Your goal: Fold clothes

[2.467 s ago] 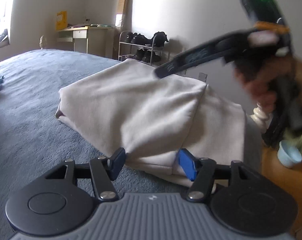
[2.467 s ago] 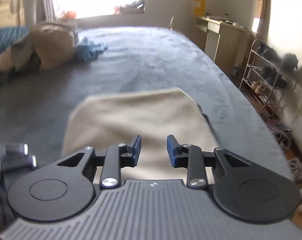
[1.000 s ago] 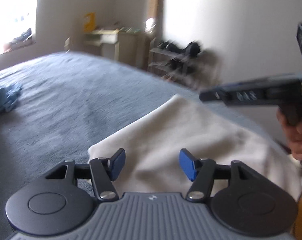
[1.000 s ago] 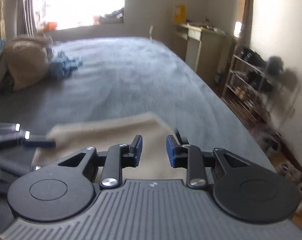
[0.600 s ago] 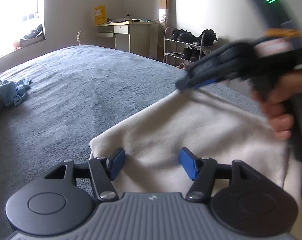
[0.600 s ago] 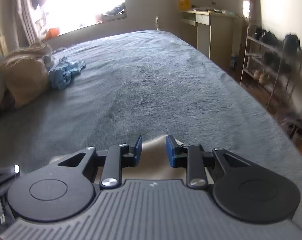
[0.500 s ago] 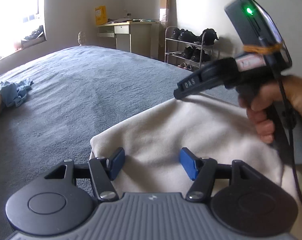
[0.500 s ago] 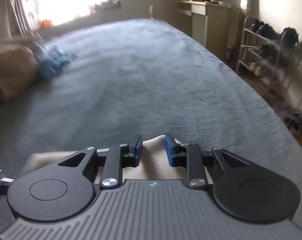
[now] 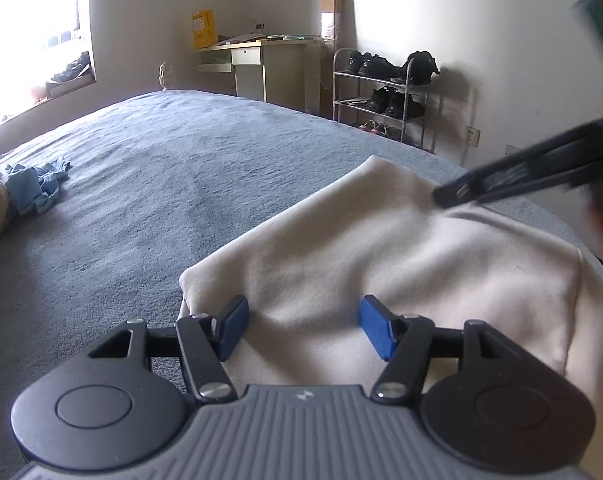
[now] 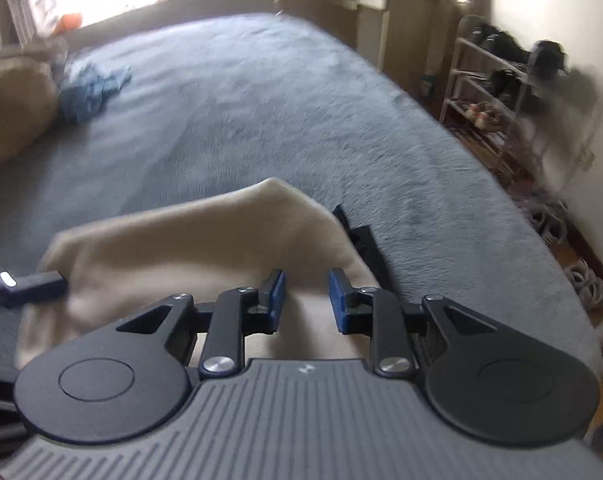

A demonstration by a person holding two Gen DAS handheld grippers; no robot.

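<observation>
Cream cloth, a folded garment [image 9: 401,264], lies at the near edge of the grey bed [image 9: 149,184]. The left gripper [image 9: 301,326] stands open just over its near fold and grips nothing. The right gripper [image 10: 303,298] has its jaws narrow, with the cloth seen between them; I cannot tell if they pinch it. If it drags the soft fabric, I think the fold can open or slide off the bed. Further away lies a blue cloth [image 9: 35,188], then a shoe rack [image 9: 381,96].

Both wrist views look down close — sharing the cream garment [image 9: 401,264].
</observation>
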